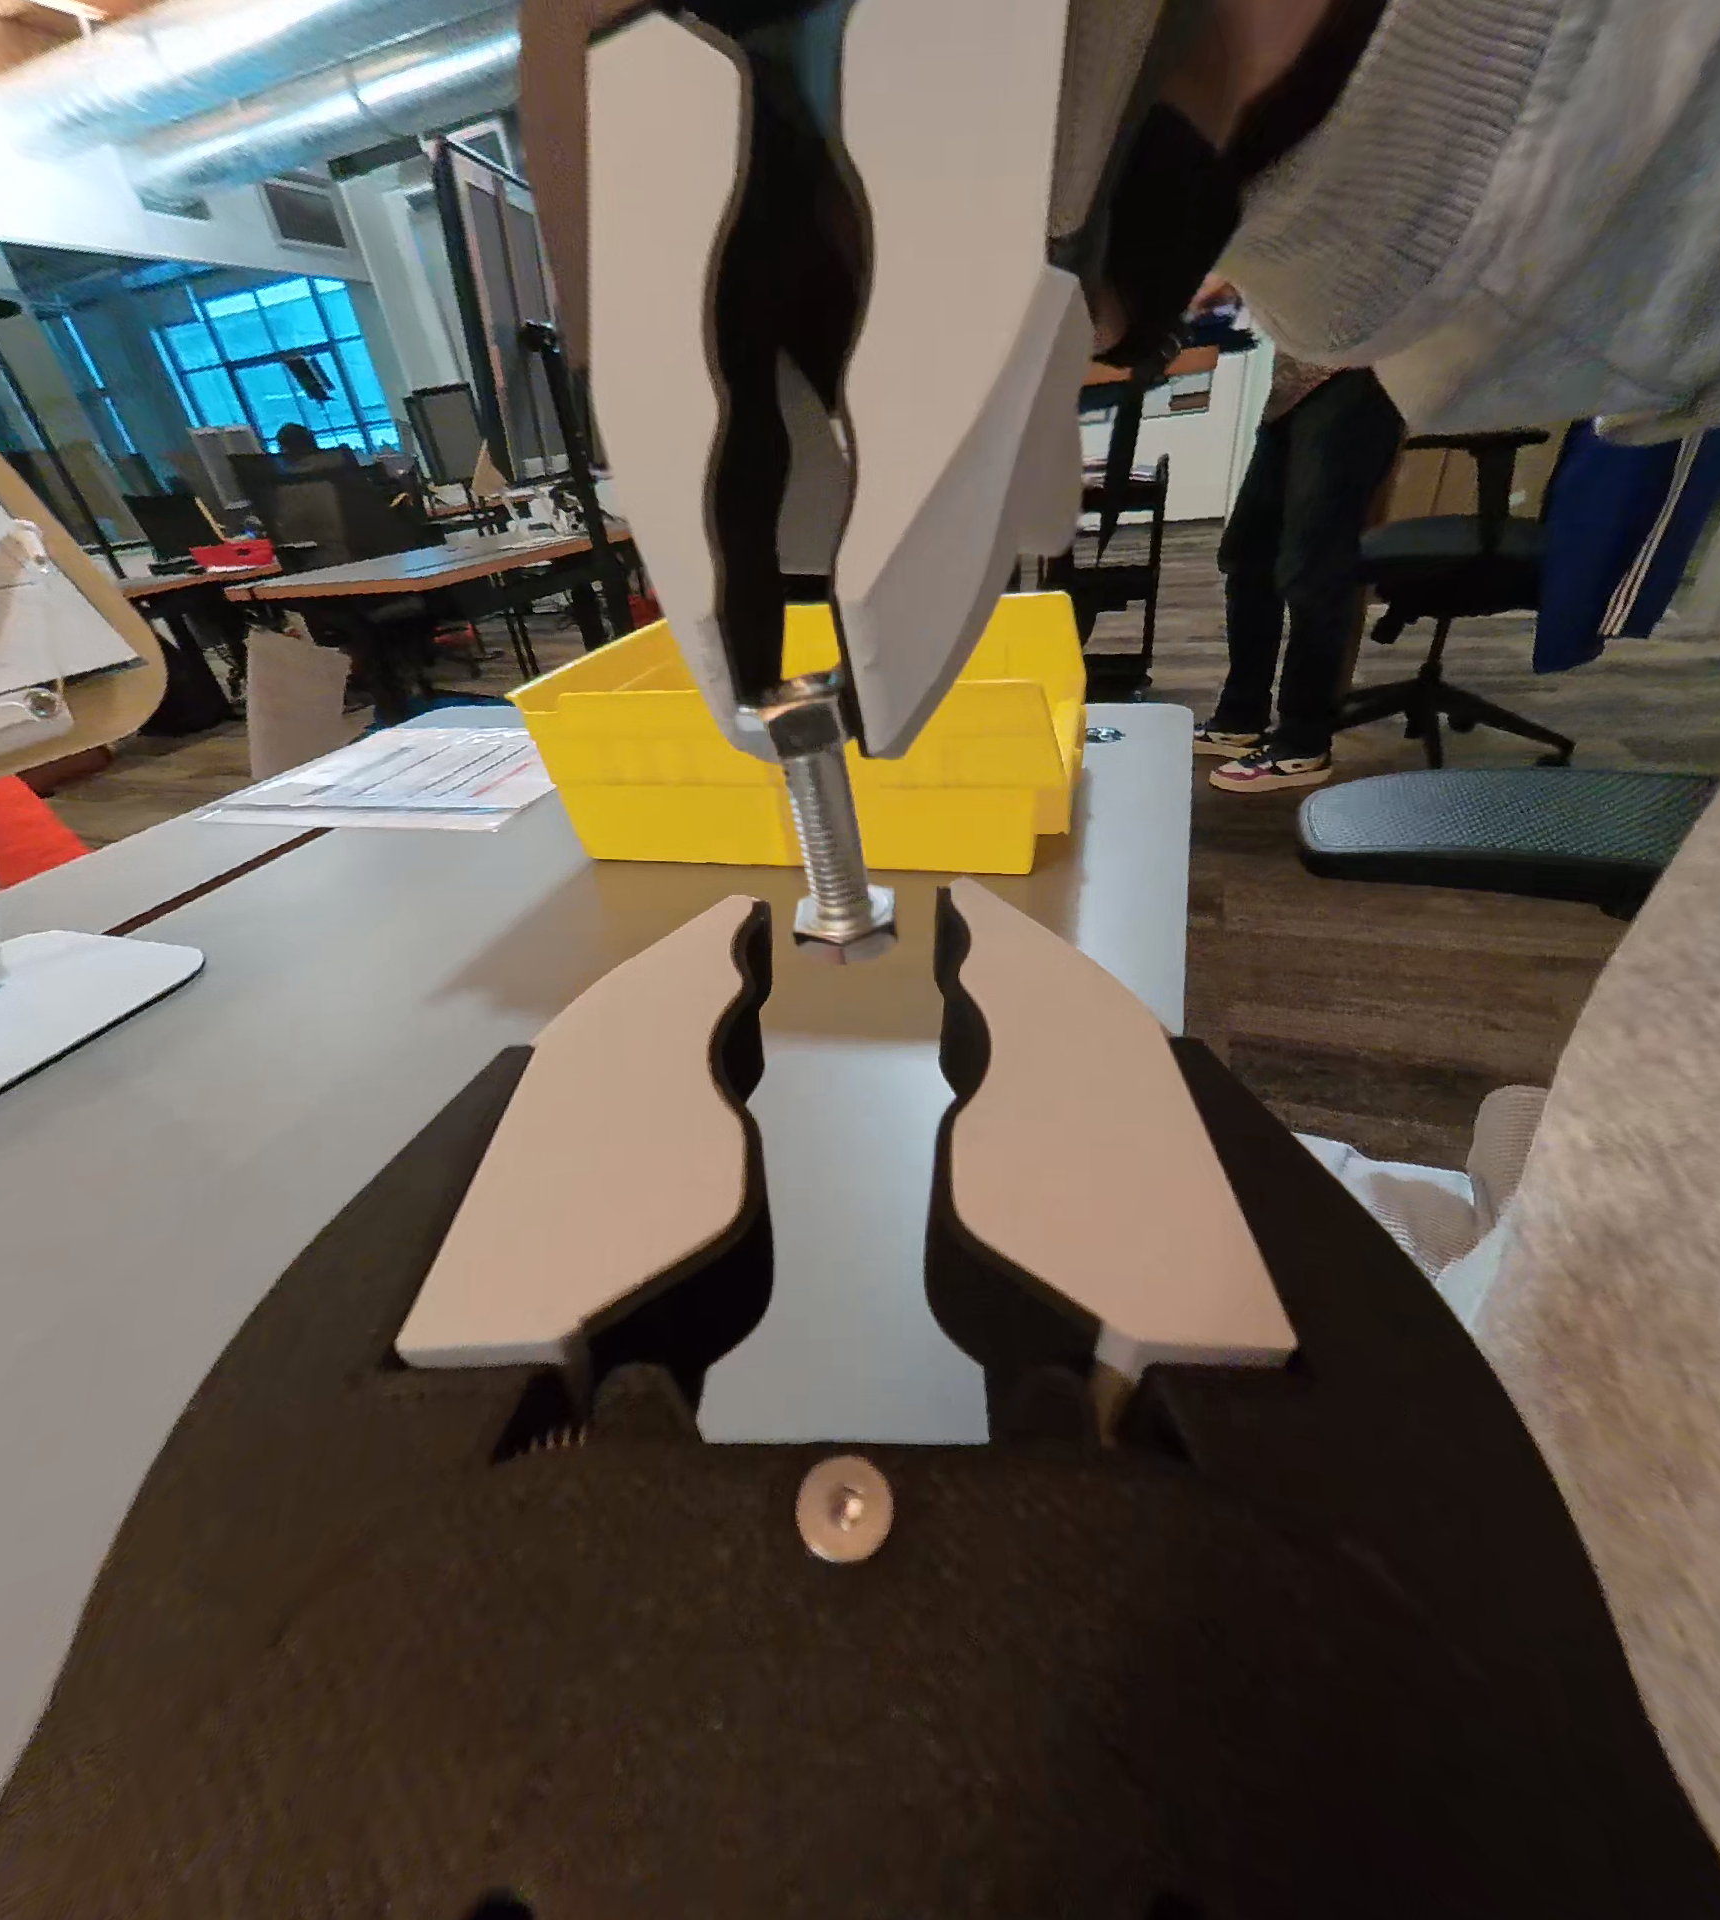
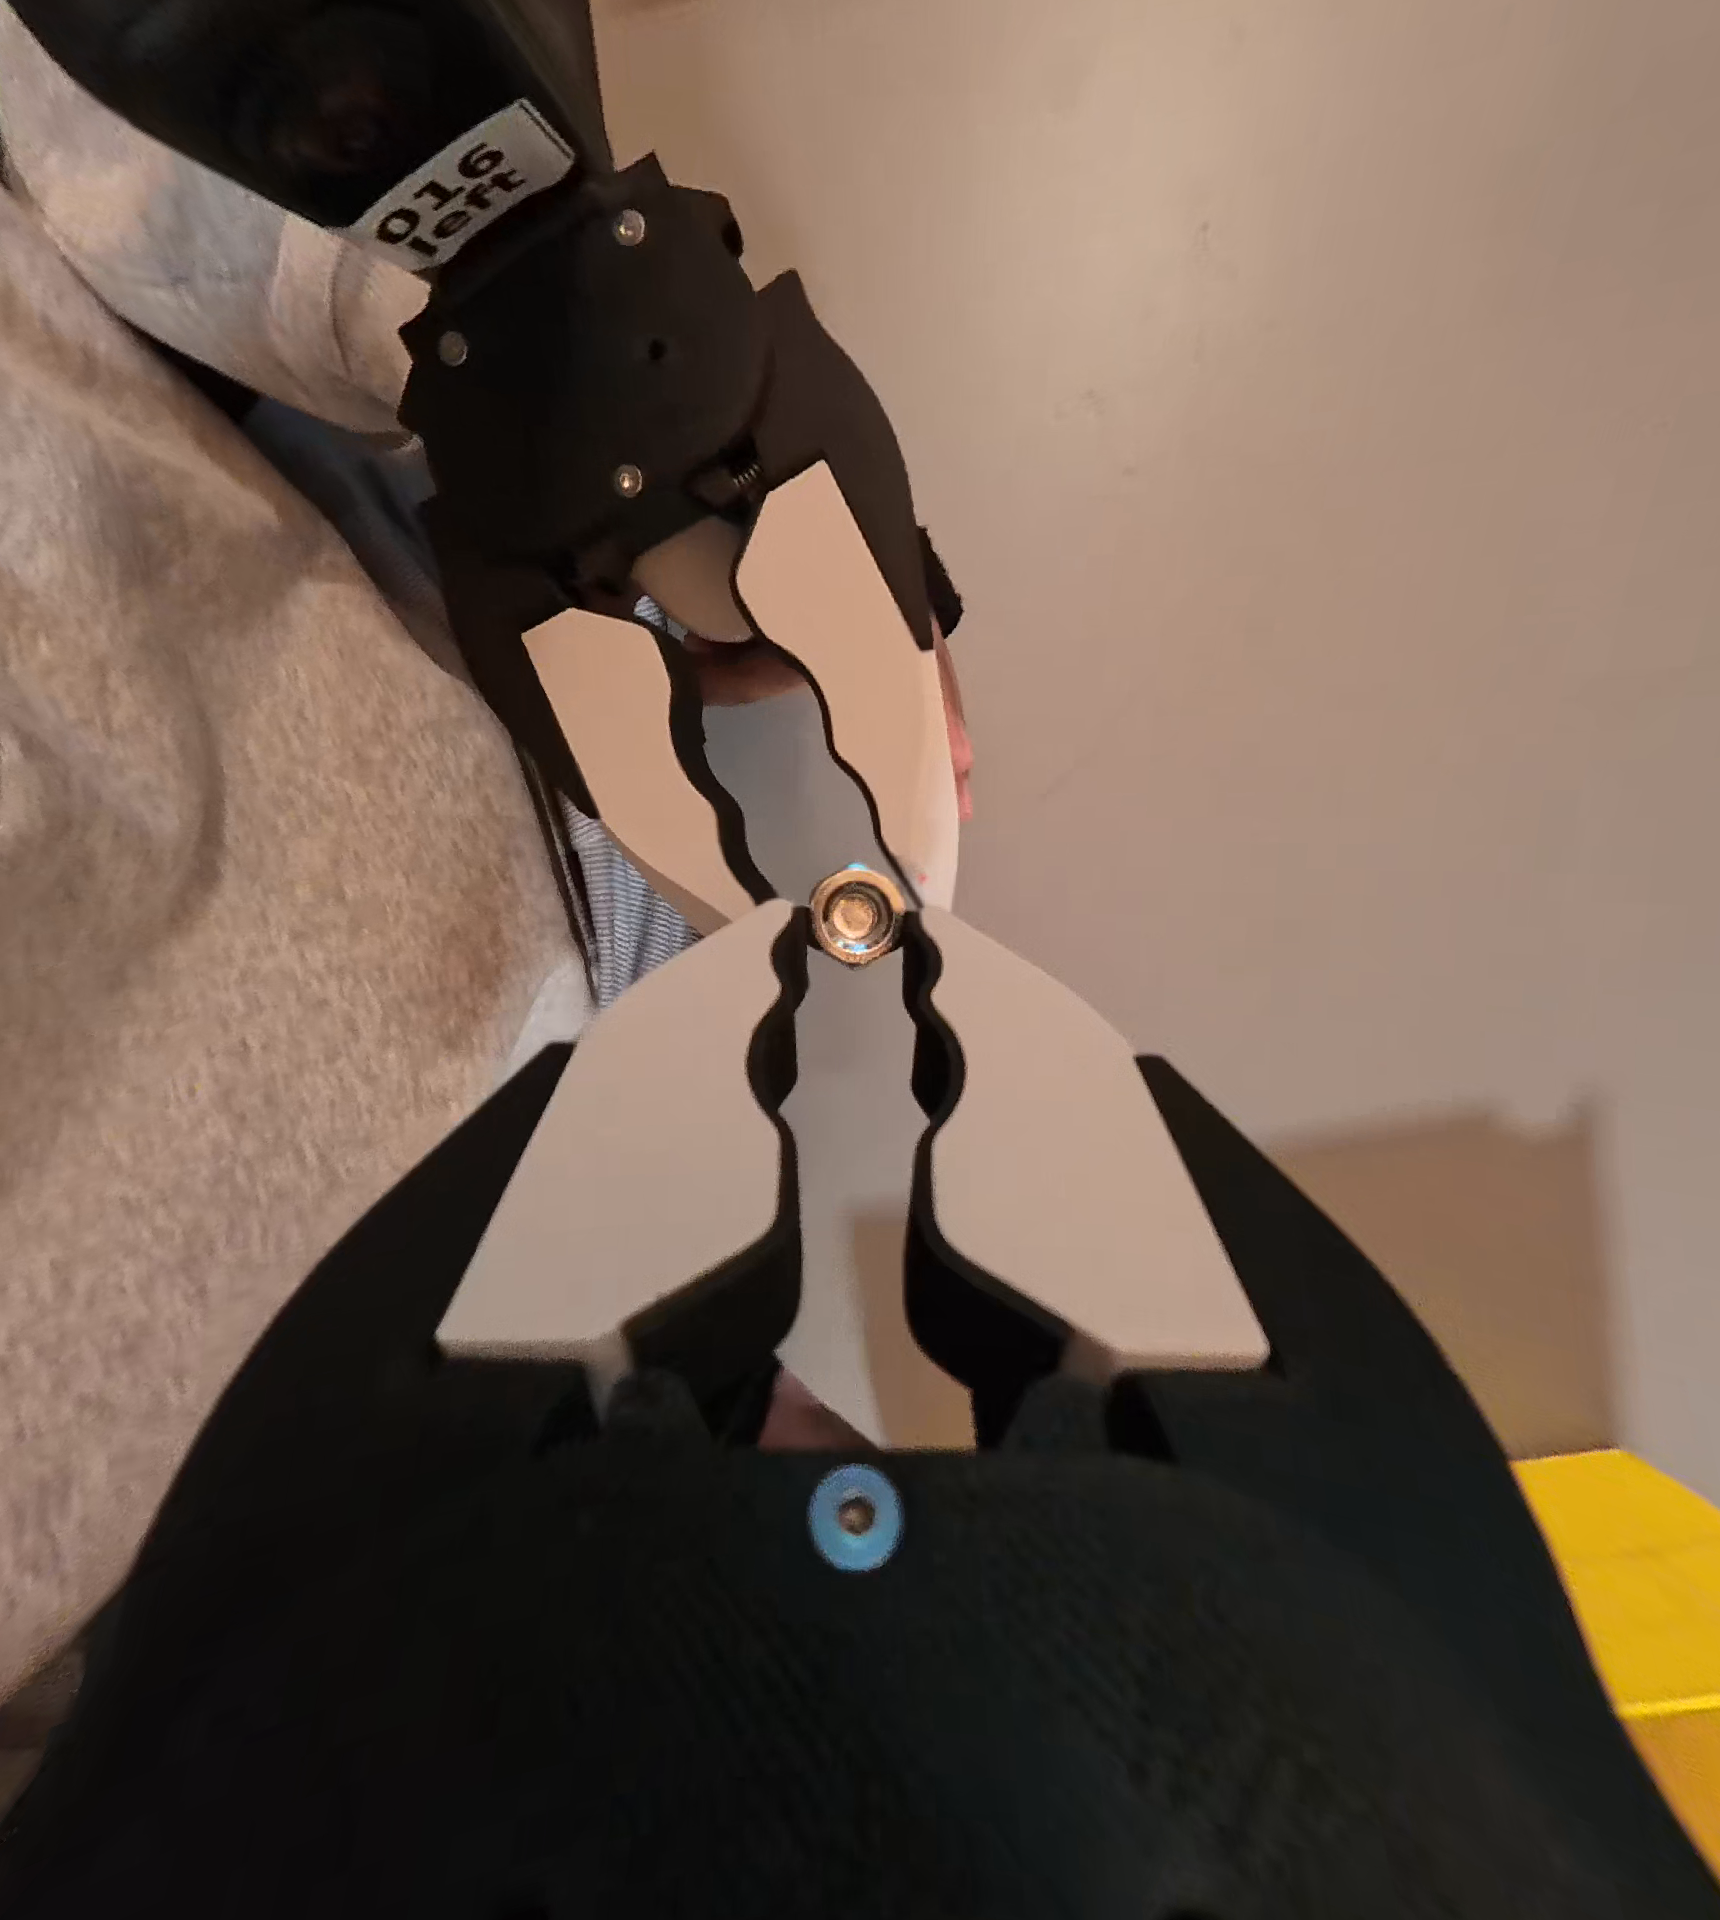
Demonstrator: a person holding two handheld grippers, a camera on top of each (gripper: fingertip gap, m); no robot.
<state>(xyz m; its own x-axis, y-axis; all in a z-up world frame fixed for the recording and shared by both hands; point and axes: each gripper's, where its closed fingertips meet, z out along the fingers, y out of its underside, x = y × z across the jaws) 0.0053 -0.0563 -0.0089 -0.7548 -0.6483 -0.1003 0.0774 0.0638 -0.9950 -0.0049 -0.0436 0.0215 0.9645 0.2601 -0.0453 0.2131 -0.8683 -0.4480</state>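
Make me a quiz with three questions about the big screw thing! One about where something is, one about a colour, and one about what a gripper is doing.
1. Where is the bin?
A) on the table, behind the bolt
B) on the floor
C) on a chair

2. What colour is the bin?
A) red
B) yellow
C) green

3. How is the left gripper?
A) shut tight on the bolt
B) open, one finger on each side of the bolt's head
C) out of sight

Answers:
1 A: the bin stands on the tabletop beyond the upright bolt.
2 B: its walls are bright yellow.
3 B: there are gaps between its fingers and the head, while the right gripper pinches the nut on top.
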